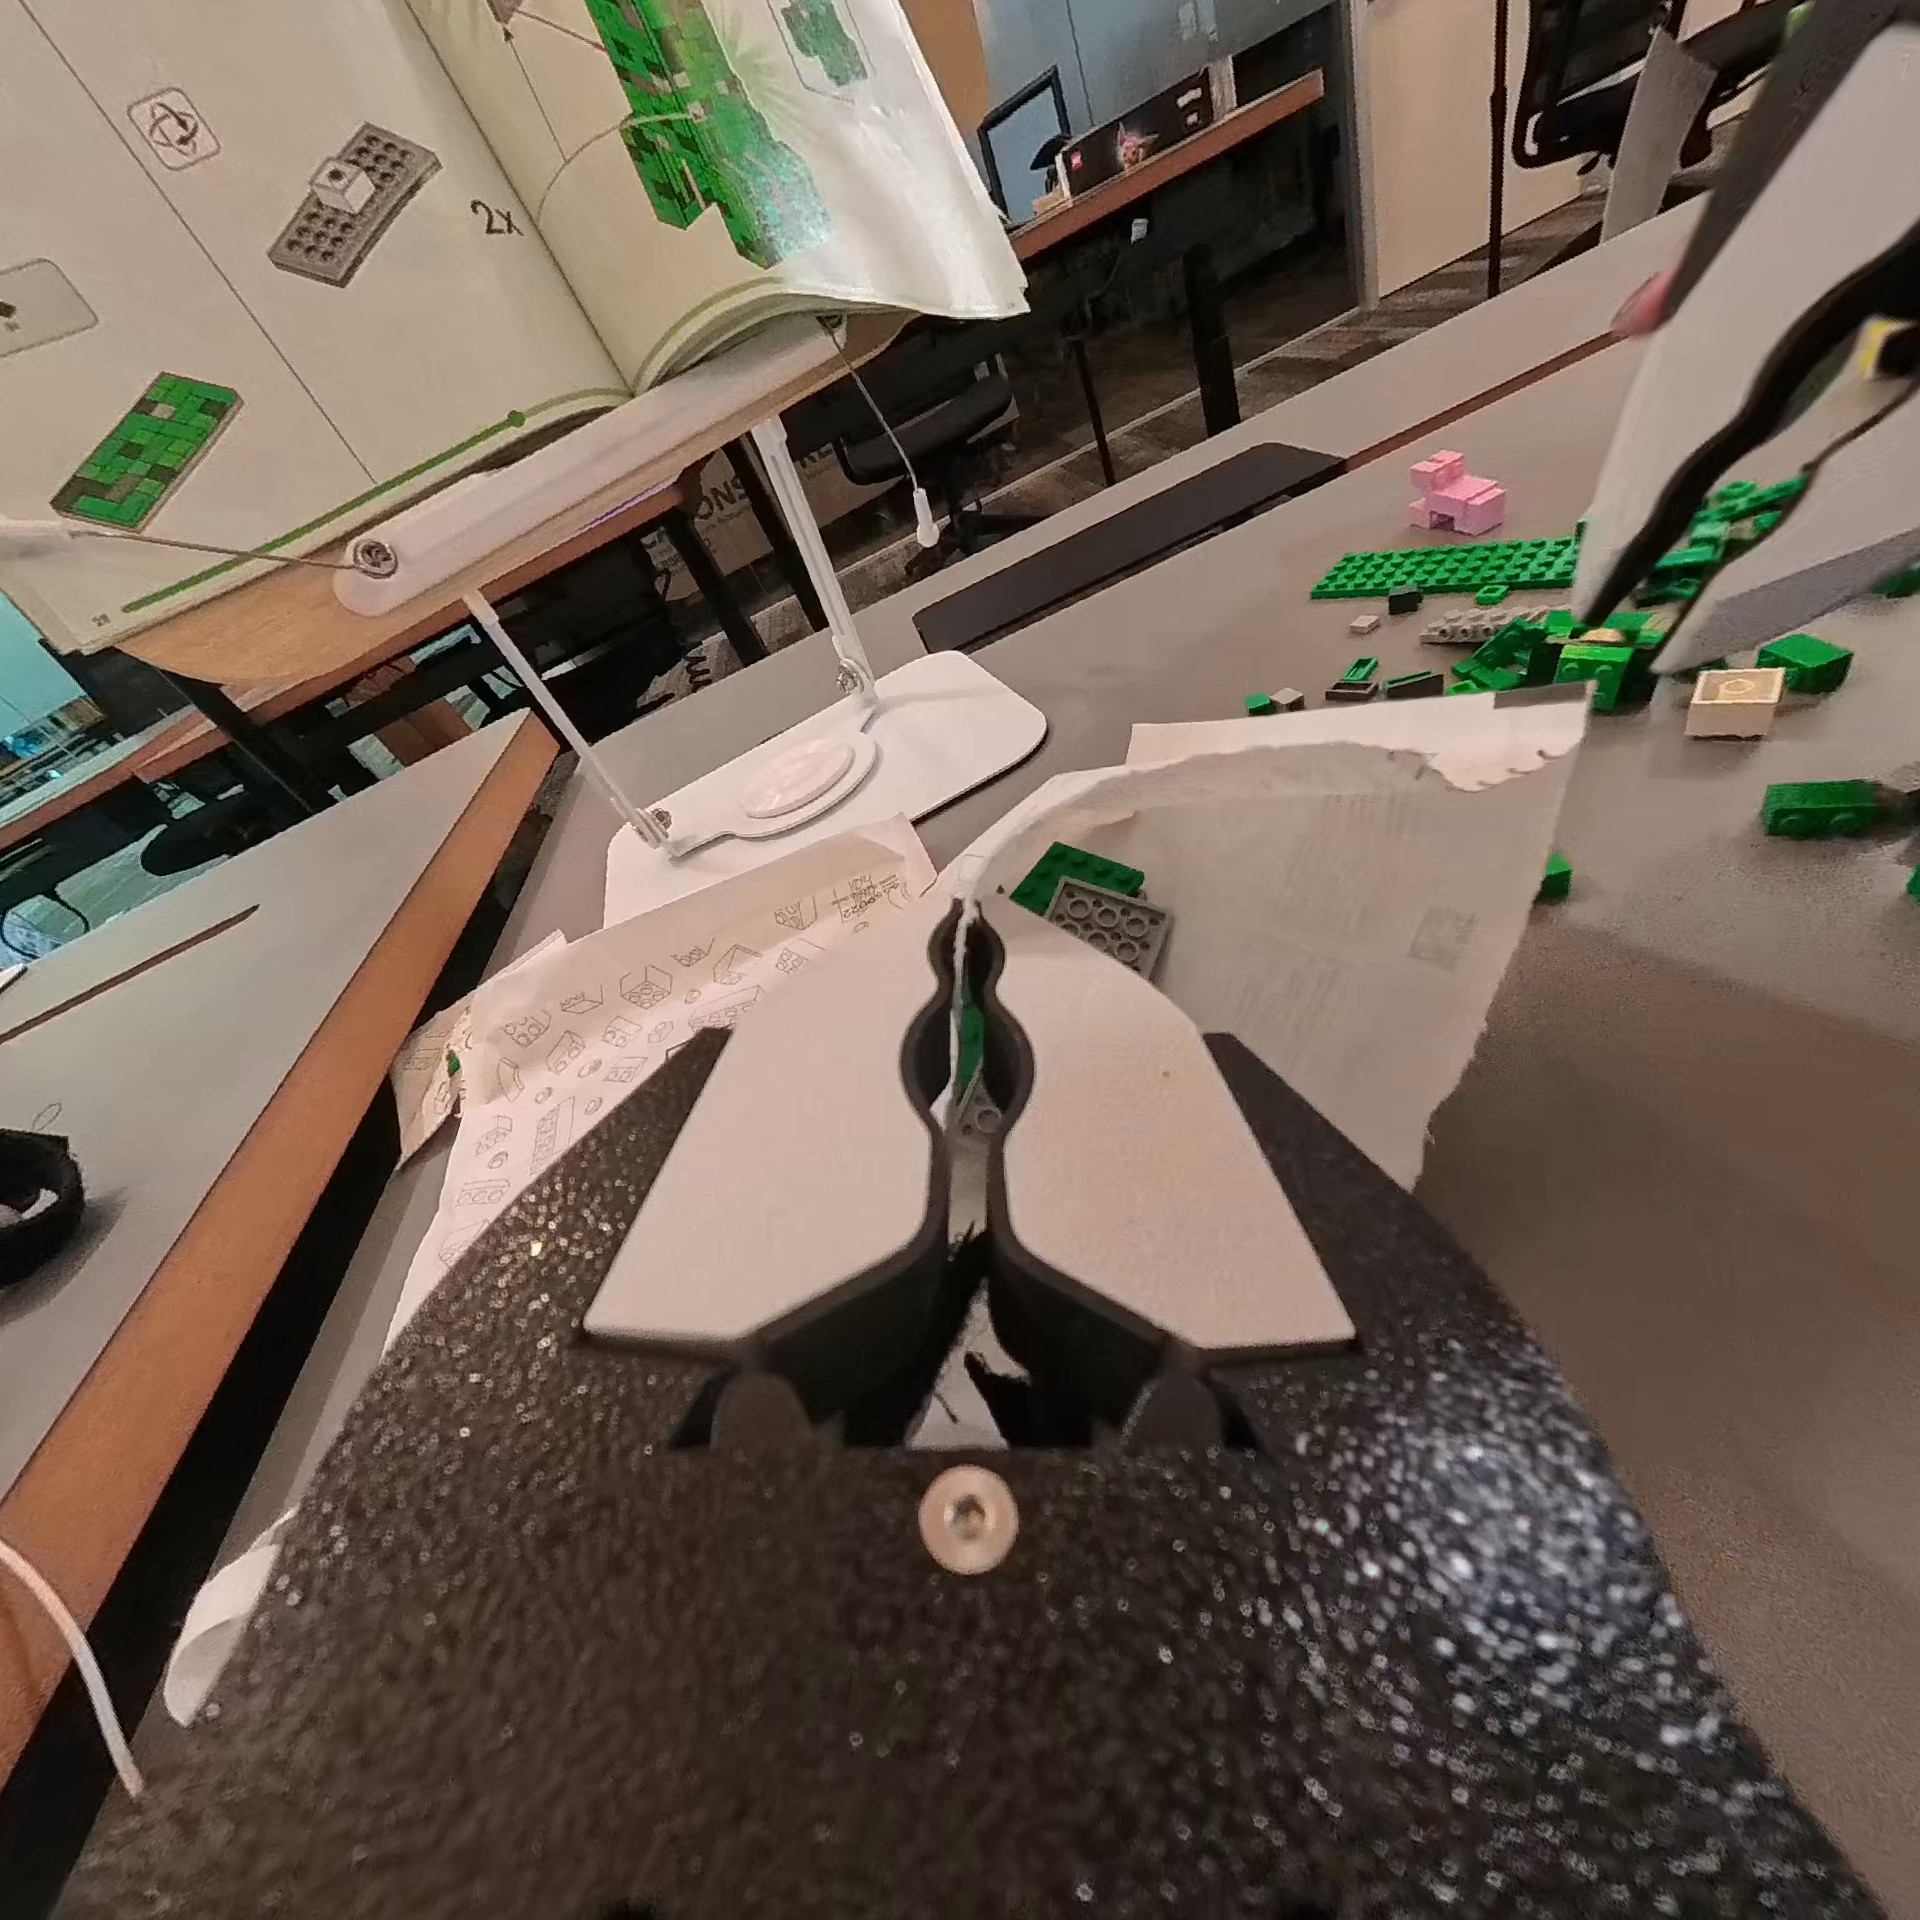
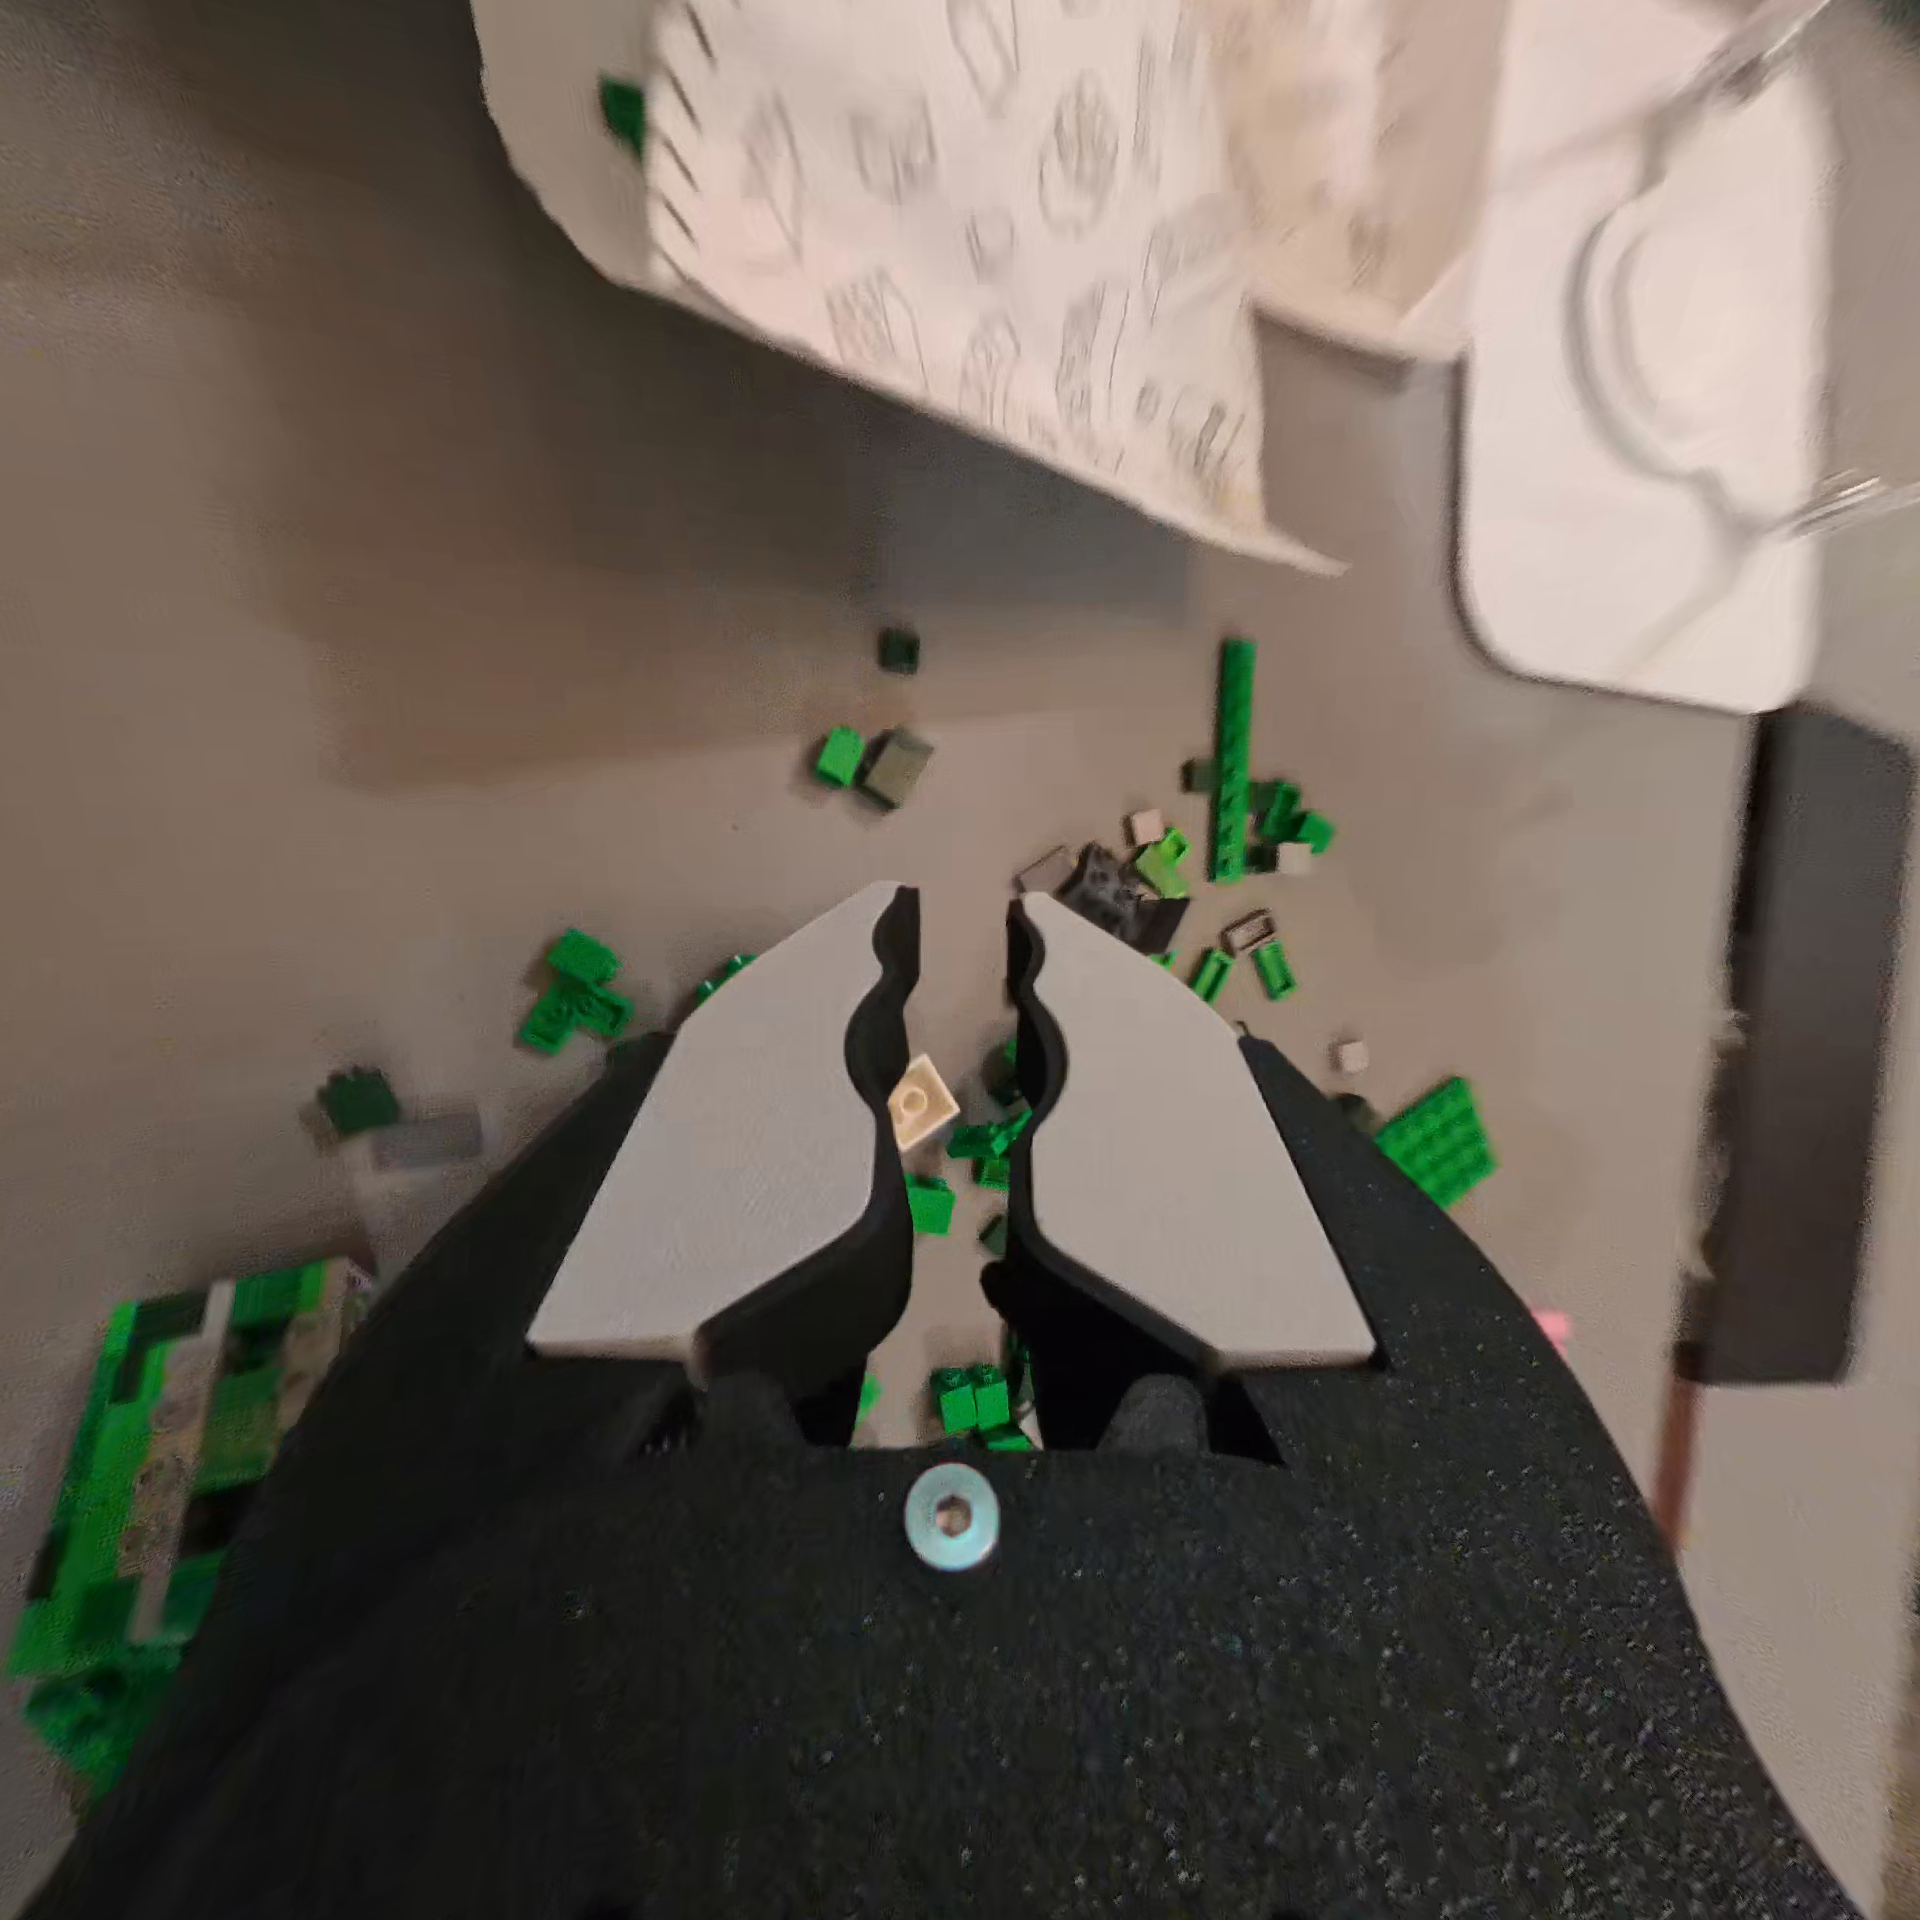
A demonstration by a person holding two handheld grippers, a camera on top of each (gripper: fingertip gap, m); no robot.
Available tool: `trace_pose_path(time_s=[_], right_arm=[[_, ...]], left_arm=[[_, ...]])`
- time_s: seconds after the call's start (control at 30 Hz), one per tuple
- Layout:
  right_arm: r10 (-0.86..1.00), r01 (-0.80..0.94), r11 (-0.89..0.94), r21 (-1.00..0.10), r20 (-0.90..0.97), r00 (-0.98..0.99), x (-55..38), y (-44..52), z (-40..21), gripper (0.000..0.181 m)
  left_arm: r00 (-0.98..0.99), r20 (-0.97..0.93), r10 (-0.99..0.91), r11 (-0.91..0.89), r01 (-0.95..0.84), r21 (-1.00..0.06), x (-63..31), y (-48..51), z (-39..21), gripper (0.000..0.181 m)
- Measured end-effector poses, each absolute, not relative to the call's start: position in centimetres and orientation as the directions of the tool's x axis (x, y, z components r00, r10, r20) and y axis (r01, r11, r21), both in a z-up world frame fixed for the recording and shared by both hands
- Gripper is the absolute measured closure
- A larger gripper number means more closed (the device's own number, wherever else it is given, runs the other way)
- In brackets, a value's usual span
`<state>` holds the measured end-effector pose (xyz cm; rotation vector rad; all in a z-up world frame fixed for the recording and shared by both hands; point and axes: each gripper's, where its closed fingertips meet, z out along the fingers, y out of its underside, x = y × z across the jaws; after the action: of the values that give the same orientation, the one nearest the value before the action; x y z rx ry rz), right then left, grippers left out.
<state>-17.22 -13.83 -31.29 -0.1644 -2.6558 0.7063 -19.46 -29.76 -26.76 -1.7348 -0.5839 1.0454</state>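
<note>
Over the grey tabletop [image 1: 1714, 1091], I'm pinching a torn white paper bag [image 1: 1351, 883] in my left gripper [image 1: 971, 935].
My right gripper [image 2: 963, 914] is hovering narrowly parted, holding nothing, above scattered green bricks [image 2: 977, 1143].

- Our left gripper [image 1: 971, 925] pinches the torn edge of a white paper bag [image 1: 1299, 914], lifted off the table.
- Our right gripper [image 2: 963, 914], jaws parted, hovers over scattered green bricks [image 2: 982, 1143].

Left gripper [image 1: 968, 925]: fingers pressed together at the tips, a thin white paper edge pinched between them | Right gripper [image 2: 964, 906]: held pointing steeply downward, fingers parted by a narrow gap, nothing gripped
</note>
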Motion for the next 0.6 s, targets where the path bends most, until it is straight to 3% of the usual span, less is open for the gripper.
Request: trace_pose_path(time_s=[0.27, 0.6], right_arm=[[0.199, 0.158, 0.921, -0.356, 0.080, -0.977, -19.7, -12.4, -35.6, 0.163], [0.142, 0.094, 0.934, -0.344, 0.118, -0.983, -19.4, -13.0, -35.0, 0.174]], left_arm=[[0.513, -0.394, 0.763, -0.410, -0.089, -0.908, -19.4, -29.7, -26.8, 0.181], [0.517, -0.393, 0.761, -0.408, -0.090, -0.909, -19.5, -29.7, -26.8, 0.181]])
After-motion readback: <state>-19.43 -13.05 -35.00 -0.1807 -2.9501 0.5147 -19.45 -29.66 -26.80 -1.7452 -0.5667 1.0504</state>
